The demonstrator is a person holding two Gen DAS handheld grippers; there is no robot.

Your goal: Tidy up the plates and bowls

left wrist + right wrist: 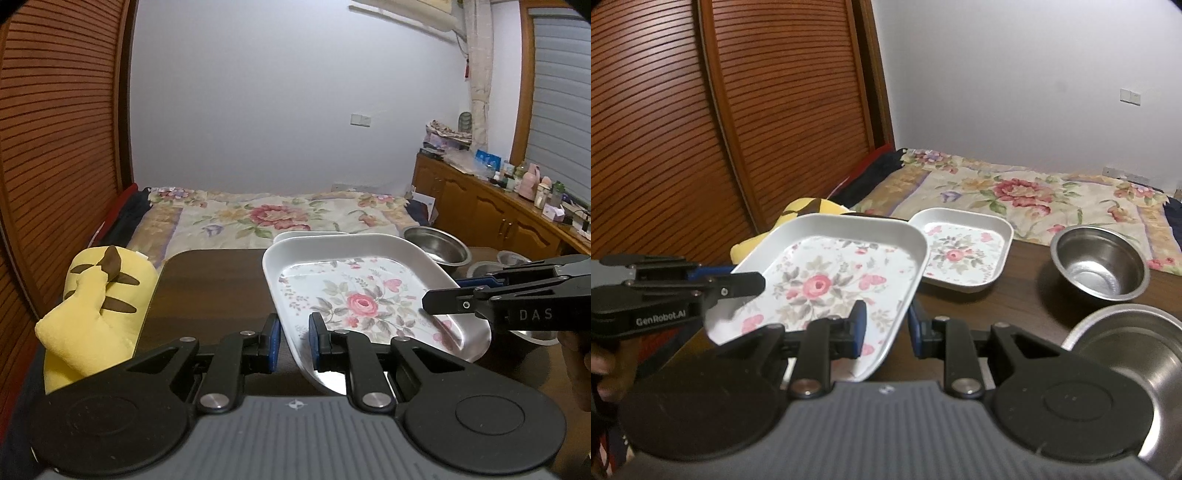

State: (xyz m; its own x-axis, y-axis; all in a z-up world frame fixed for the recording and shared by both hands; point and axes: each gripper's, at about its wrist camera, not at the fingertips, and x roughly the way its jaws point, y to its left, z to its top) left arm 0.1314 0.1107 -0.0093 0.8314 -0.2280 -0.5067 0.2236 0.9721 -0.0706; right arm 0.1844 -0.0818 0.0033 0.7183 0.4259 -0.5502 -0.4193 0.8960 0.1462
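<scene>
Steel bowls (1100, 262), two; floral plates, two, the lifted plate (827, 280) grasped by both hand-held grippers (293, 332) (884, 325).

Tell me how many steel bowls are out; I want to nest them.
2. One steel bowl stands on the dark table, to the right of the small floral plate. A second steel bowl sits nearer, at the right edge, partly hidden. Others may be out of view.

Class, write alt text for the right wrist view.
Two tools grip opposite rims of a large floral tray, lifted and tilted above a dark table. Behind sit a smaller floral tray and two steel bowls, with a bed beyond.
</scene>
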